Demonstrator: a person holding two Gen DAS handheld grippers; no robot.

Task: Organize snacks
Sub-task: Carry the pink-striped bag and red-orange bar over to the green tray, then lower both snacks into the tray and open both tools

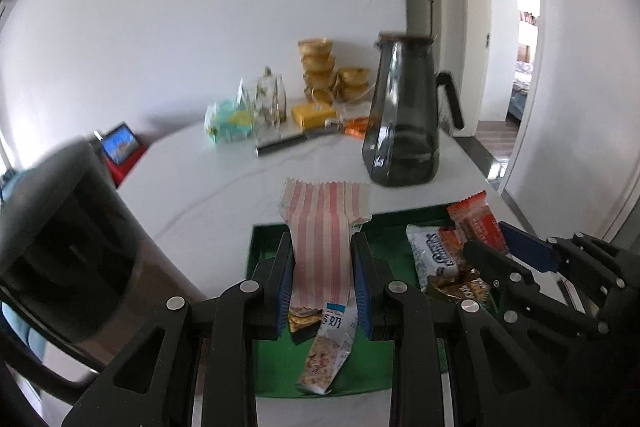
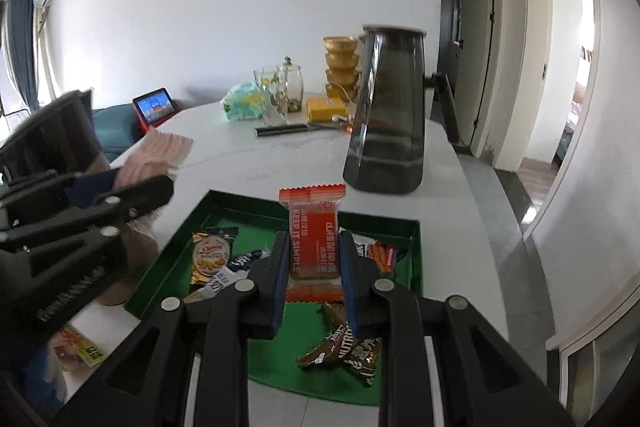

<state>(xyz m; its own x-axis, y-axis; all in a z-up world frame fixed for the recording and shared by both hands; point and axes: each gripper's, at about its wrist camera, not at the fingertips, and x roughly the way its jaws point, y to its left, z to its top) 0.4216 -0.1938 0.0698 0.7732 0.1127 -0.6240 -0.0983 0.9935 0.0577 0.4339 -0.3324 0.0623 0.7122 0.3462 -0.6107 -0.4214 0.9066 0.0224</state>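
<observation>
My left gripper is shut on a pink-and-white striped packet and holds it above the green tray. My right gripper is shut on an orange snack bar above the same tray. In the tray lie a white milk-snack packet, a white-and-blue packet, a yellow biscuit packet and brown chocolate wrappers. The right gripper shows at the right of the left wrist view; the left gripper shows at the left of the right wrist view.
A dark glass pitcher stands just behind the tray. Gold bowls, glass jars, a yellow box and a tissue pack sit at the table's back. A dark kettle stands left.
</observation>
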